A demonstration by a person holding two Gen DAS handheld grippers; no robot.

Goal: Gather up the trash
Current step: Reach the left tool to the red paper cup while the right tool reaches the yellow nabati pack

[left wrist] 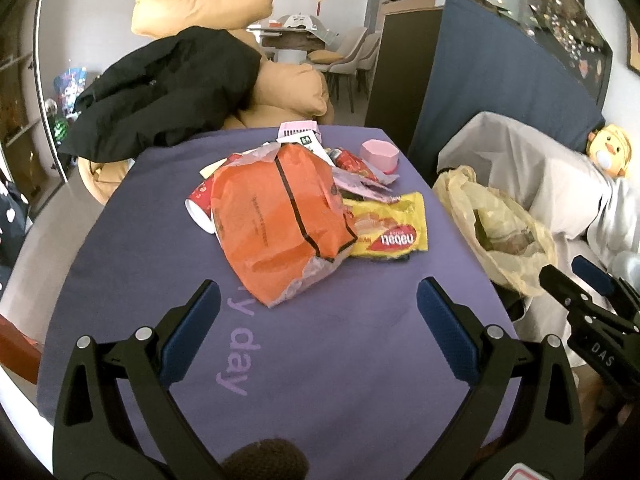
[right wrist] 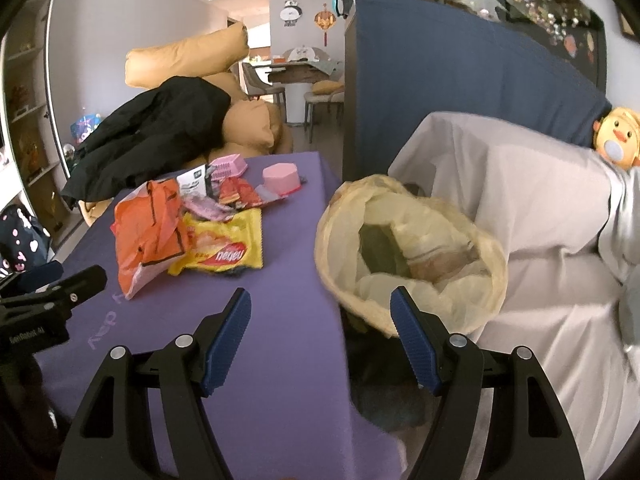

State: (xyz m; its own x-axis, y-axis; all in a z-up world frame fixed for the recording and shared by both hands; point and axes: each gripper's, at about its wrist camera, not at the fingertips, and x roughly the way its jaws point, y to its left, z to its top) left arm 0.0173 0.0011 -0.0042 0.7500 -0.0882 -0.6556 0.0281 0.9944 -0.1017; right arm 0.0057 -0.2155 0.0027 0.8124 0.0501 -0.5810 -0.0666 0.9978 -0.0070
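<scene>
Left fingers [left wrist: 200, 300] spread, orange wrapper [left wrist: 276, 216] just ahead

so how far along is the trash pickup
Done: the yellow trash bag beside the table already holds some waste. In hand: nothing; left gripper and right gripper are both open and empty. Left: orange bag, yellow wrapper and red cup on the purple cloth.

Your trash sits heaped toward the far edge of the purple surface [left wrist: 360, 360]: a crumpled orange bag [left wrist: 276, 216] on top, overlapping a yellow wafer wrapper [left wrist: 390, 228] on its right and a tipped red paper cup [left wrist: 200, 208] on its left. Your open yellowish trash bag [right wrist: 412, 248] hangs just off the surface's right edge, already holding some waste.
</scene>
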